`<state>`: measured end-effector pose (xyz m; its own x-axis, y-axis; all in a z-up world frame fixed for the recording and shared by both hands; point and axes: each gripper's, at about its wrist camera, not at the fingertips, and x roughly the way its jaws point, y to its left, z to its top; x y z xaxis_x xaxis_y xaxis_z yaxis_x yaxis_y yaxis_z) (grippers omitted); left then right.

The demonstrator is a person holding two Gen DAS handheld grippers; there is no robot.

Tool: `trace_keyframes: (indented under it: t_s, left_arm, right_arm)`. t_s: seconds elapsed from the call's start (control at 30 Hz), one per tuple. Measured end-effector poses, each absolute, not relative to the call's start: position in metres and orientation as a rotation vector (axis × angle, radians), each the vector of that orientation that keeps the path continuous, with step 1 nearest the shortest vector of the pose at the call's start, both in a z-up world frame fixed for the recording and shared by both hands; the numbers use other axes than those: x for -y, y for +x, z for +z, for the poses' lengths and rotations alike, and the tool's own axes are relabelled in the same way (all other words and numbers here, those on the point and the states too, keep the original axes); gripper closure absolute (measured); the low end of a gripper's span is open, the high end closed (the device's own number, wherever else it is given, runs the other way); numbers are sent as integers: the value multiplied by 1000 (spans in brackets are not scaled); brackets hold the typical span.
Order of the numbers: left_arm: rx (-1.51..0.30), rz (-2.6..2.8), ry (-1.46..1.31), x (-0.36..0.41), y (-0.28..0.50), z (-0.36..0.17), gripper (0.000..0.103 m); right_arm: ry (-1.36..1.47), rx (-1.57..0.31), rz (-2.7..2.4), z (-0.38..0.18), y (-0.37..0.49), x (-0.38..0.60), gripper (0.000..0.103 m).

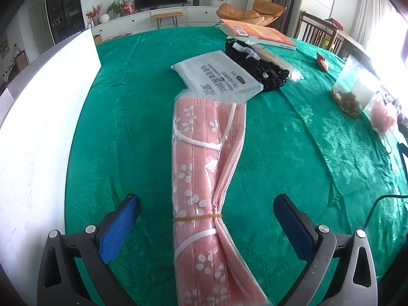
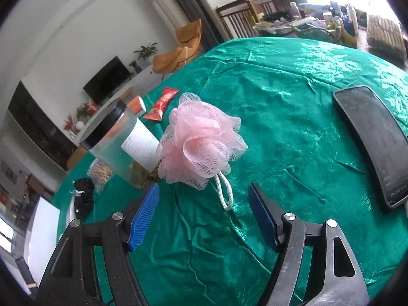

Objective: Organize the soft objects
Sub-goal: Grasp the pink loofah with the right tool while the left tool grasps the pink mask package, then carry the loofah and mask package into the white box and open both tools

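Note:
A pack of pink flowered face masks (image 1: pixel 196 168) in clear plastic, bound by a rubber band, lies lengthwise on the green tablecloth (image 1: pixel 127 127). My left gripper (image 1: pixel 206 199) is open and straddles the pack's near half, with neither blue pad touching it. Beyond the pack lie a white mask packet (image 1: pixel 219 74) and a black lacy bundle (image 1: pixel 257 68). In the right wrist view a pink mesh bath pouf (image 2: pixel 201 142) with a white cord loop (image 2: pixel 225 193) rests on the cloth. My right gripper (image 2: pixel 202 187) is open just short of it, the cord lying between its fingers.
A white box (image 1: pixel 38 127) stands along the left. An orange book (image 1: pixel 257 34) lies at the far side of the table. A clear jar with a black lid (image 2: pixel 122 142) stands against the pouf's left side. A red packet (image 2: pixel 162 104) lies behind it, and a dark phone (image 2: pixel 374 142) at the right.

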<state>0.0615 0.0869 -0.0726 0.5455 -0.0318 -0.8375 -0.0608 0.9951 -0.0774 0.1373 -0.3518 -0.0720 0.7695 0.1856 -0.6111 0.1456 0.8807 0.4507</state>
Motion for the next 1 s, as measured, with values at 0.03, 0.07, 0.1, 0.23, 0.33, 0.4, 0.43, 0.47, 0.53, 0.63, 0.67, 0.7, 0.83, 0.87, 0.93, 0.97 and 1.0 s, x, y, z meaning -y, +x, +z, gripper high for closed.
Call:
trace_keyframes:
  t_s: [0.03,0.07,0.1,0.23,0.33,0.4,0.43,0.47,0.53,0.63,0.67,0.7,0.83,0.87,0.93,0.97,1.0]
  left_arm:
    - [-982,8,-112,-89,58,-65,0]
    - [-971,4,-119,-91,56,-58,0]
    - [-963,2,-125,-94,53,-52,0]
    - [-1005,-13,-114,-93,58,-51,0]
    - [-1097,-1,-53,-80,68,-71,0]
    - [-1141,-10,-16,-69,70,-83,7]
    - [-1126,1,13,-64,69,-84,11]
    - [-1102,-7,20,-61,68,-82,21]
    - [-1079,-12,-10,-63,68,-76,74]
    - [-1039,-24,-83,-73,71,-62,78]
    - [-1012,-34,-115,-77,69,-54,78]
    - [-988,-46,-152,-81,67,-46,78]
    - [-893,-84,-294,-108,50,-7,78]
    - [-870,-85,-312,-116,45,5,78]
    - [-834,-72,-323,-138,30,27,78]
    - [-821,-53,-323,-151,23,36,78]
    - [-812,-26,-322,-167,16,44,78]
  right_arm:
    - [450,-695,32,-64,140,349,28]
    - [384,-693,34,-56,145,346,28]
    - [330,-693,36,-49,152,344,28]
    - [192,-769,77,-38,195,338,26]
    - [66,-888,151,-54,230,323,30]
    - [18,-974,171,-69,250,319,68]
    - [23,-985,158,-71,257,322,73]
    - [39,-981,148,-69,262,327,75]
    - [57,-959,137,-57,271,333,79]
    - [54,-886,135,-26,275,335,80]
    - [48,-853,131,-12,276,333,80]
    - [43,-817,134,2,272,331,80]
    - [19,-726,231,50,246,299,80]
    - [8,-717,276,59,237,283,80]
    - [-22,-701,384,75,218,242,80]
    - [-27,-696,449,82,207,219,80]
    - [-29,-694,518,89,196,194,80]
